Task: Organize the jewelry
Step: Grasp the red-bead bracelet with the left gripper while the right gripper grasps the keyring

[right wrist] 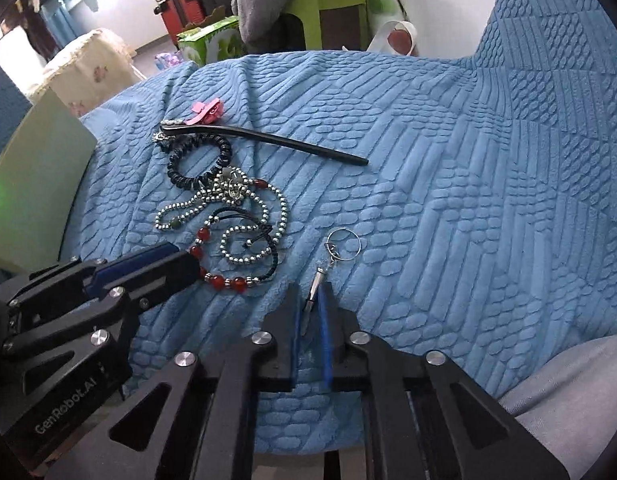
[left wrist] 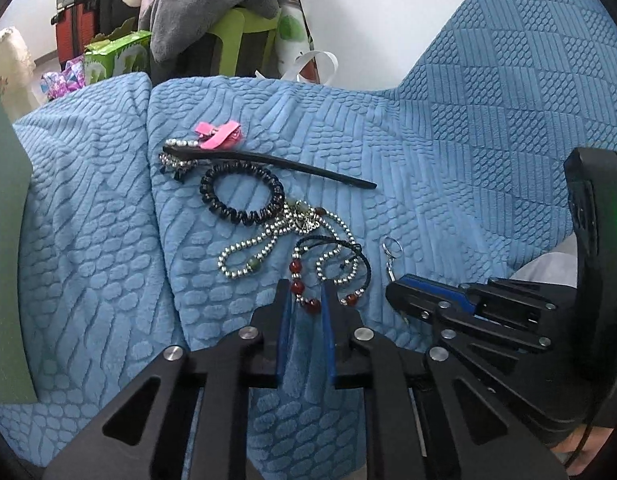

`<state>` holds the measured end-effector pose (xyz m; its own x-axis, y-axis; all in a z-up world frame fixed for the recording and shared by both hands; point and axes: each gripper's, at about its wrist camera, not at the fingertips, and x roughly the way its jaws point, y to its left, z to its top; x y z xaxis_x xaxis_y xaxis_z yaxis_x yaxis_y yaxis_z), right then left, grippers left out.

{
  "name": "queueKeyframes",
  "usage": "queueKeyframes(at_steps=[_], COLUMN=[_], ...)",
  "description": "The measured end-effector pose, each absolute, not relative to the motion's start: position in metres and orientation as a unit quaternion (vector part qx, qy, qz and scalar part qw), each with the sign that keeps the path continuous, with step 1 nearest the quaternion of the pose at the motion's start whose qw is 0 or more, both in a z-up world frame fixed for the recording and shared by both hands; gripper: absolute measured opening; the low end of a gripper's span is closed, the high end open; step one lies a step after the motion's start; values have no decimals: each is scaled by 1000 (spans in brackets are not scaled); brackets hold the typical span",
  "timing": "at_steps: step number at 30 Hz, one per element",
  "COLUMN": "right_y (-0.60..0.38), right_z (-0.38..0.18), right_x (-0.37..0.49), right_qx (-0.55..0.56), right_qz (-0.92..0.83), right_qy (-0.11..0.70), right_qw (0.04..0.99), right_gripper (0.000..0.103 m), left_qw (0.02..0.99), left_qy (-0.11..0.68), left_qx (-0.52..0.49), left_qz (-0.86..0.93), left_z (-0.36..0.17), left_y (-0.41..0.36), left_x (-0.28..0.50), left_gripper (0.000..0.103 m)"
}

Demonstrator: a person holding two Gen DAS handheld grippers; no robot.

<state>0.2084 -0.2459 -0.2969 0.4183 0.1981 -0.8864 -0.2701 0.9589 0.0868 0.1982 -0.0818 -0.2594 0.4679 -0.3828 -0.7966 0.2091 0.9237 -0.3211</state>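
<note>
The left claw [left wrist: 306, 300] grips the red-beaded black cord bracelet [left wrist: 308, 280], partly hidden; the right claw [right wrist: 310, 304] pinches the small silver keyring pendant [right wrist: 317, 280], its tip unseen.

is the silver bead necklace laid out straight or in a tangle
Tangled. The silver necklace lies in overlapping loops on the blue cover, crossing the black cord of the red bead bracelet.

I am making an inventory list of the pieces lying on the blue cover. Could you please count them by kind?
Hair pieces: 3 (pink clip, black hair stick, black spiral hair tie)
Beaded strands: 2 (silver bead chain, red bead bracelet on black cord)
Key ring with pendant: 1
Total: 6
</note>
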Motion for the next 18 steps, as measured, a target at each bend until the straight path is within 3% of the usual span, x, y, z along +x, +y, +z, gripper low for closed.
queueKeyframes(at_steps=[16, 18], right_y=[-264, -264], right_z=[-280, -280], right_x=[208, 207], right_qx=[6, 6], right_qz=[143, 142], right_qy=[508, 508], right_qw=[849, 850], right_gripper=[3, 4], left_qw=[867, 865], left_qy=[471, 473], left_qx=[15, 13], left_qz=[-165, -166], left_z=[-266, -266], left_y=[-116, -119], left_x=[217, 219], left_gripper=[14, 7])
